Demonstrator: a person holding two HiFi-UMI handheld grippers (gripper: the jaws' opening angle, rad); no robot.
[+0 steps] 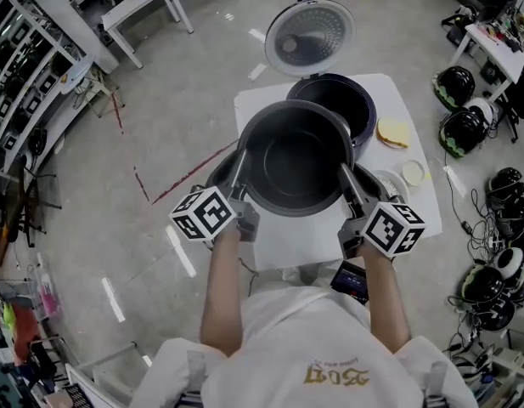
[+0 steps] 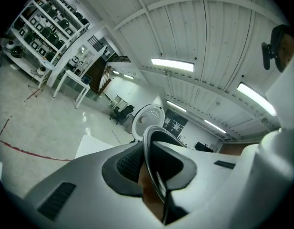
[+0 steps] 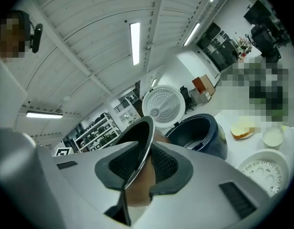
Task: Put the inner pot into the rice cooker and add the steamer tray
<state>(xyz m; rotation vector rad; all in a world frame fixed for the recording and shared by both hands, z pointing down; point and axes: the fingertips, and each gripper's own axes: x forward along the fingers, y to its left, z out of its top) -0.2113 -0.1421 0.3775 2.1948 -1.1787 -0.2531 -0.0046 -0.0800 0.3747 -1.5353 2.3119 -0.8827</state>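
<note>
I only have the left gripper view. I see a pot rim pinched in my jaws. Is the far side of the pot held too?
Observer: Yes. The right gripper is shut on the opposite rim of the inner pot.
Operator: Where is the cooker body from the pot?
Observer: The rice cooker stands open on the table, just beyond the pot. In the head view the pot overlaps the cooker's near edge.
Operator: And the steamer tray?
Observer: The steamer tray lies on the table to the right of the pot, close by the right gripper.
</note>
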